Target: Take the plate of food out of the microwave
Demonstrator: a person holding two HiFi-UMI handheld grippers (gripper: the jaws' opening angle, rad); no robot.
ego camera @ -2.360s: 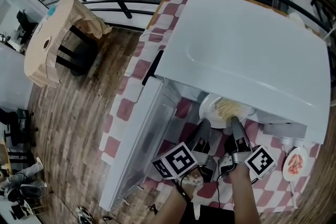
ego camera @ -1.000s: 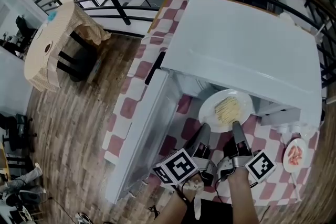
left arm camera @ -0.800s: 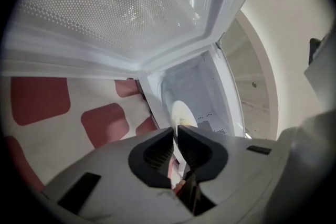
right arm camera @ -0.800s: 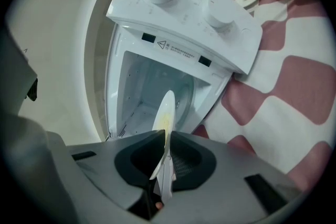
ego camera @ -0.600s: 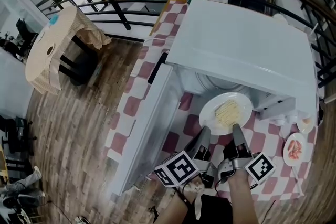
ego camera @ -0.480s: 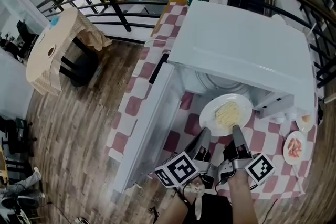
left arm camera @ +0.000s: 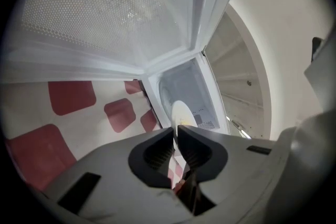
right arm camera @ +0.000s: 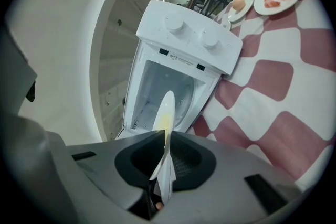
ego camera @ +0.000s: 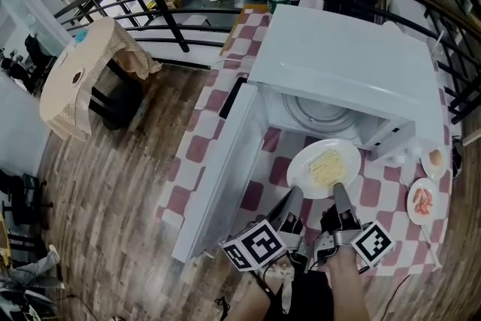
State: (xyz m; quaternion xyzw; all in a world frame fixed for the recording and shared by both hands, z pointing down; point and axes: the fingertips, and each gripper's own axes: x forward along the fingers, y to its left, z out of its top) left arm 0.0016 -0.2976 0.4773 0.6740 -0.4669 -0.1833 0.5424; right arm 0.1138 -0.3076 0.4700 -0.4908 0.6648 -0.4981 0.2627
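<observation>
Red-and-white checked cloth covers the worktop (ego camera: 225, 98), on which a big white boxy microwave (ego camera: 338, 56) stands. Its white door (ego camera: 222, 184) is swung fully open to the left, and the bare round glass turntable (ego camera: 319, 113) shows inside the cavity.

Just outside that opening, the round white plate of pale yellow noodles (ego camera: 323, 169) is held level above the cloth, clear of the cavity. The noodle heap is longish. Its long axis runs from the rim nearest the person toward the microwave's mouth, leaning slightly to the right.

Both tongs point away from the person, toward the microwave, almost level. The left tongs (ego camera: 294, 195) are clenched on the plate's near left rim, which runs edge-on into the narrow gap in the left gripper view (left arm camera: 176, 136). The right tongs (ego camera: 340, 192) are clamped on the near right rim, and the right gripper view (right arm camera: 165, 139) shows the thin white edge pinched between the dark pads.

At the worktop's right edge lie a small white plate of pink food (ego camera: 422, 201) and, beyond it, a smaller white dish (ego camera: 434, 159).
</observation>
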